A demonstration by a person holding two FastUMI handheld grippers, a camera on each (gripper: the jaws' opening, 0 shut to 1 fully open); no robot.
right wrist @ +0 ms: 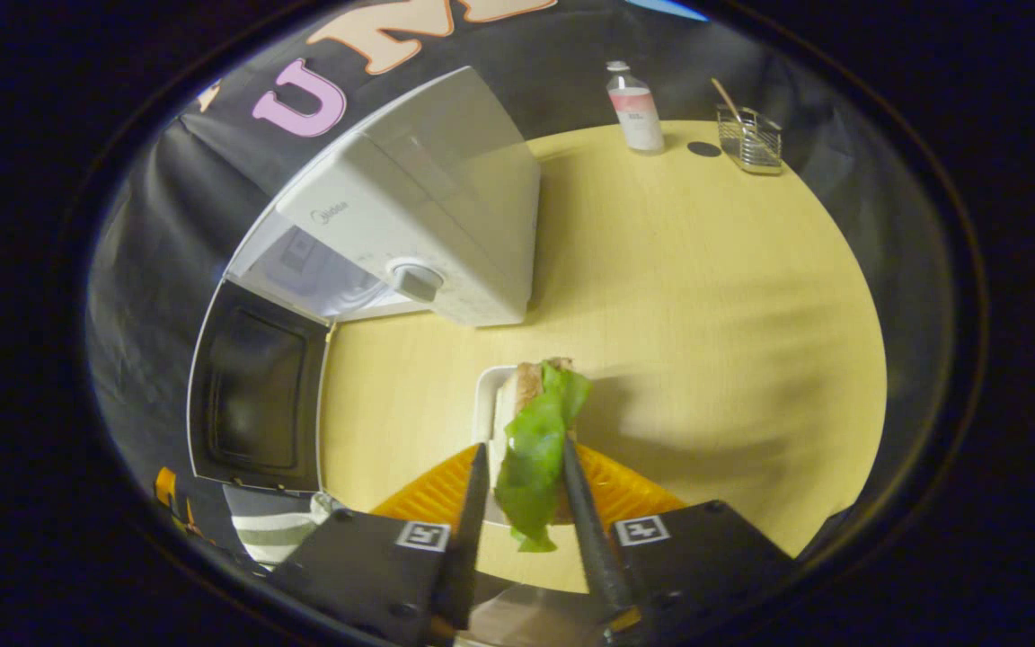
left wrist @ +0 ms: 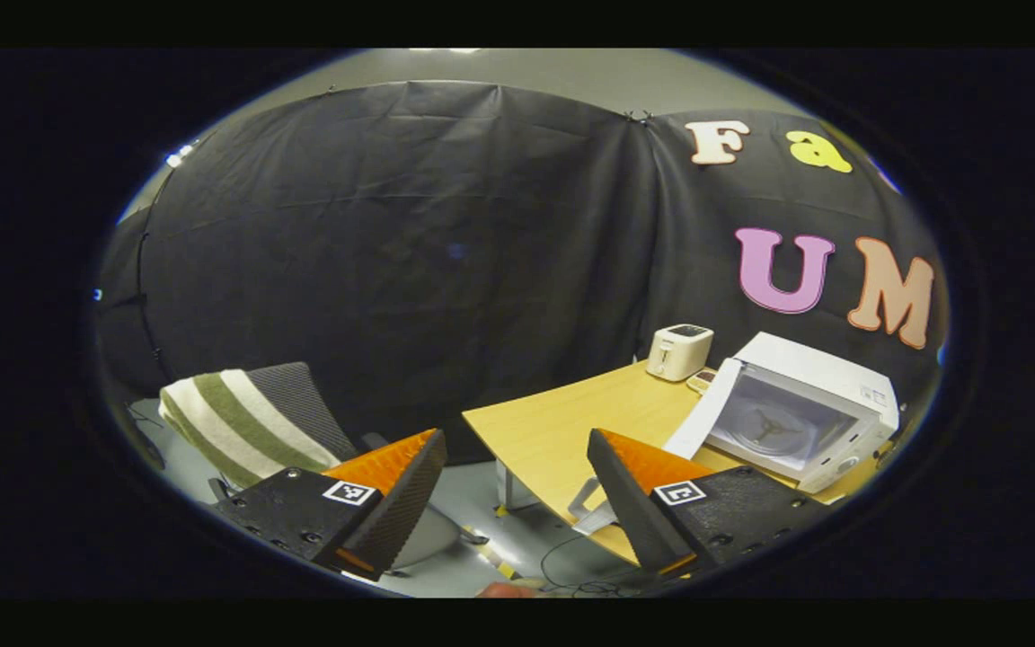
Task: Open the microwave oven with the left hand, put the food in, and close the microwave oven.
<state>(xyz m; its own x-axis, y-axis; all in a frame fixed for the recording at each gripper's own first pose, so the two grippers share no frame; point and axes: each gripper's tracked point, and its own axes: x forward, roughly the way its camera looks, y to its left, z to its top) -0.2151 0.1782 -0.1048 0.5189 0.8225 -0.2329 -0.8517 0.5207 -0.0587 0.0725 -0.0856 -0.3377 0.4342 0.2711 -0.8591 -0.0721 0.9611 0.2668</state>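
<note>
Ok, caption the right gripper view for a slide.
Right gripper shut on sandwich, microwave door open.

Mock kitchen booth: microwave [right wrist: 419,207], toaster [left wrist: 679,351] on wooden table [right wrist: 706,296], black cloth walls.

I see dim, warm overhead light. Ahead of my right claw [right wrist: 517,485] soft shadows streak the table [right wrist: 706,296]. Fisheye bending curves every edge; the rims darken, and both views look slightly soft throughout.

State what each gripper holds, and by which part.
The right gripper clamps the sandwich by its flat sides, at the near end with the lettuce. The left gripper is open, holding nothing.
</note>
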